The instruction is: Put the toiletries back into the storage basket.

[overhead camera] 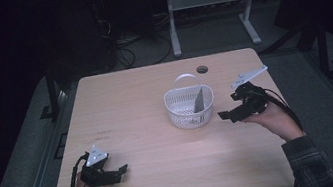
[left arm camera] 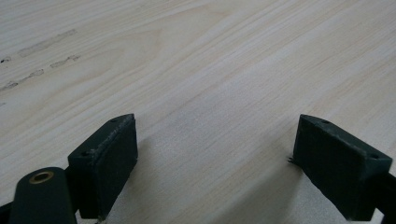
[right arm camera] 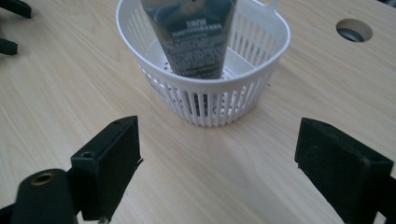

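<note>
Two things matter on the worktop [overhead camera: 161,140]: the white basket [overhead camera: 190,107] near its middle and the dark tube [right arm camera: 191,35] leaning upright inside it. Judging by where they point, the right tongs [right arm camera: 217,154] should approach level, straddle the near rim or tube squarely, and close gently so the light basket doesn't tip. They gape wide, holding nothing. The left tongs [left arm camera: 215,154] are equally spread over bare wood, well apart.

Both grippers [overhead camera: 121,171] [overhead camera: 224,114] wide apart, empty.
</note>
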Demonstrator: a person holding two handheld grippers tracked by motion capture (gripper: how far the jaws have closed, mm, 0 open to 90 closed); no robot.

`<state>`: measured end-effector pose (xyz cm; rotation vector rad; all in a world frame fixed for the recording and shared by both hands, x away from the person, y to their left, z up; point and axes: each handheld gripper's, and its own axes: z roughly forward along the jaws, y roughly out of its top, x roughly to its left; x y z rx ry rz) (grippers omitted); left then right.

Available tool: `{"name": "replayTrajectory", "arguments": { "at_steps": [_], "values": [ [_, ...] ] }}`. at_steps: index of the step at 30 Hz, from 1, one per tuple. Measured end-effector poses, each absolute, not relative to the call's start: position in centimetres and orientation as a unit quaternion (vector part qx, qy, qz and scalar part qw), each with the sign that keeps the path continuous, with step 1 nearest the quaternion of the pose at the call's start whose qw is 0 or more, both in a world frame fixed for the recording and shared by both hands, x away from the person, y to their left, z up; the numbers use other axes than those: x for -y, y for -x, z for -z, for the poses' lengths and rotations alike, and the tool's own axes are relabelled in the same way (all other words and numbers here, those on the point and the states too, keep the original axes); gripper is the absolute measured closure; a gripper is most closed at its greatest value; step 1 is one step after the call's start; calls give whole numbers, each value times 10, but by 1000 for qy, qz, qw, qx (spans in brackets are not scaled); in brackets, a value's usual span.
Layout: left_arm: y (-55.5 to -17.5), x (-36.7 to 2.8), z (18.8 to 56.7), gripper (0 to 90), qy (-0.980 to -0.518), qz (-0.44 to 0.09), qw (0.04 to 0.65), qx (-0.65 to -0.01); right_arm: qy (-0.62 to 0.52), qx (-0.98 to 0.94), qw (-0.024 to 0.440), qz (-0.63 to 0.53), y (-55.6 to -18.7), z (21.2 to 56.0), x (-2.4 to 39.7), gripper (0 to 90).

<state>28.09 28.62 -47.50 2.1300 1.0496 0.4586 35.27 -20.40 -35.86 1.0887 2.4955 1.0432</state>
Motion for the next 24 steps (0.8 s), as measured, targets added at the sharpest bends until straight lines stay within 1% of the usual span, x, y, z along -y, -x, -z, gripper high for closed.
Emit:
{"name": "replayTrajectory", "arguments": {
  "at_steps": [18,24],
  "values": [
    [-281,-286,475,131,-824,-178,354,-405,-415,-824,118,-368,-321,399,237,136],
    [-281,-286,475,132,-824,-178,354,-405,-424,-816,134,-370,-307,412,247,136]
  ]
}}
